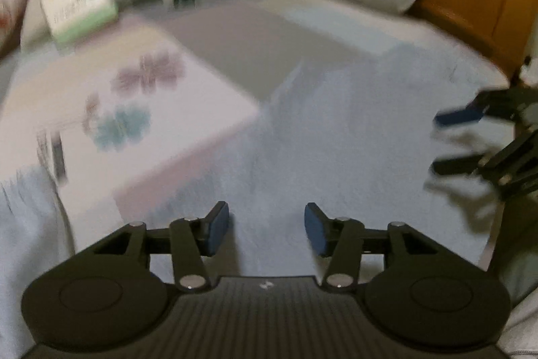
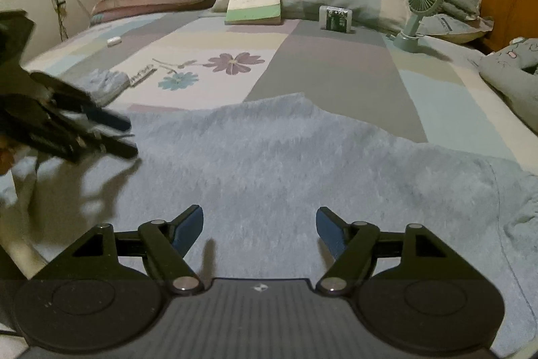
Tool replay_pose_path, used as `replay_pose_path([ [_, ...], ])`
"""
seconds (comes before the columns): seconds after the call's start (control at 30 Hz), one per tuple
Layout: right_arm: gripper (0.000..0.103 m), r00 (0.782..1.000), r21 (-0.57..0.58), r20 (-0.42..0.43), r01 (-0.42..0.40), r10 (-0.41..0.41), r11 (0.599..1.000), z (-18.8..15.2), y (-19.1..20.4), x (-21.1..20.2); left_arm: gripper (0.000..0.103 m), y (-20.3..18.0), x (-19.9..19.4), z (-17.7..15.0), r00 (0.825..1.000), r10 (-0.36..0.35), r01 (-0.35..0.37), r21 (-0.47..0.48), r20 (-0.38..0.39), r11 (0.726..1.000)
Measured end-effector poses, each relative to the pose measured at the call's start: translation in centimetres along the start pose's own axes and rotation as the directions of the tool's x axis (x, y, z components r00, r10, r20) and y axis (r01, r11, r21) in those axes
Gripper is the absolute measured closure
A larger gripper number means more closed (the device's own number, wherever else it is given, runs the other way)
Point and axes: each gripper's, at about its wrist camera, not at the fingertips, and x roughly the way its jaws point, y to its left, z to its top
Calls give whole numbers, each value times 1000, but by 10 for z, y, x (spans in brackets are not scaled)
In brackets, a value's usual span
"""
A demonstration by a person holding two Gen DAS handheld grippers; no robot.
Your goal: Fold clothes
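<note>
Left gripper (image 1: 266, 229) agape, empty | right gripper (image 2: 259, 231) agape, empty | fluffy blue garment (image 2: 285, 157) spread directly beneath both | soft, limp, probably light | best pinched at an edge.

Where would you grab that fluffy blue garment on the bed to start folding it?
Probably the far edge of the blue garment, where its corner lies flat on the bedsheet. Come from above, one finger sliding under; both grippers, left and right, are open.
</note>
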Motion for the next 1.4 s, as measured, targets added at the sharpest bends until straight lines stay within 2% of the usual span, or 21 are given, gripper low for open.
replay_pose_path([
  [0.07,23,1000,-3,-3,11,-11,1000,-2,-2,-2,47,4,-5,-9,1000,18,-19,-20,-17,1000],
  [0.2,20,999,32,-30,14,-13,999,-12,-10,0,45,20,-26,-34,992,110,-113,-47,-61,992],
  [0.3,16,998,39,-65,28,-25,999,-18,-12,7,44,20,-42,-47,984,157,-160,-26,-89,987],
  [0.4,16,997,16,-58,47,-46,999,-19,-7,4,44,6,-56,-51,974,204,-205,2,-94,979],
  [0.47,14,998,0,-38,48,-48,999,-18,-4,-3,40,-7,-63,-54,984,171,-170,19,-52,985],
  [0.53,5,997,-17,-41,57,-58,998,-21,0,-4,35,-14,-59,-61,988,135,-135,11,-70,991],
  [0.6,0,997,-26,-47,63,-64,998,-26,2,-5,32,-14,-56,-70,988,136,-137,-19,-76,990],
  [0.67,0,997,-18,-45,58,-59,998,-34,0,-6,30,-10,-59,-72,986,132,-137,-47,-99,989],
  [0.8,0,997,-8,-29,68,-69,998,-39,-5,-11,32,-13,-67,-50,977,184,-187,-15,-106,982],
  [0.83,0,997,-8,-21,78,-78,997,-36,-8,-13,32,-15,-69,-41,981,175,-176,-12,-88,984],
  [0.93,0,994,-6,6,106,-106,994,-27,-15,-19,30,-24,-66,-5,996,86,-86,-15,2,996],
  [1.03,0,992,52,-7,127,-127,991,-32,-36,-18,29,-40,-37,30,999,9,-9,13,52,1000],
  [1.17,0,988,137,-34,155,-152,978,-41,-68,-16,29,-51,18,61,997,-45,44,6,56,999],
  [1.3,0,986,196,-51,163,-156,967,-44,-90,-19,31,-48,66,60,998,-61,60,-48,-12,997],
  [1.4,0,985,159,-47,173,-168,972,-16,-87,-17,30,-49,56,53,998,-60,61,-22,15,998],
])
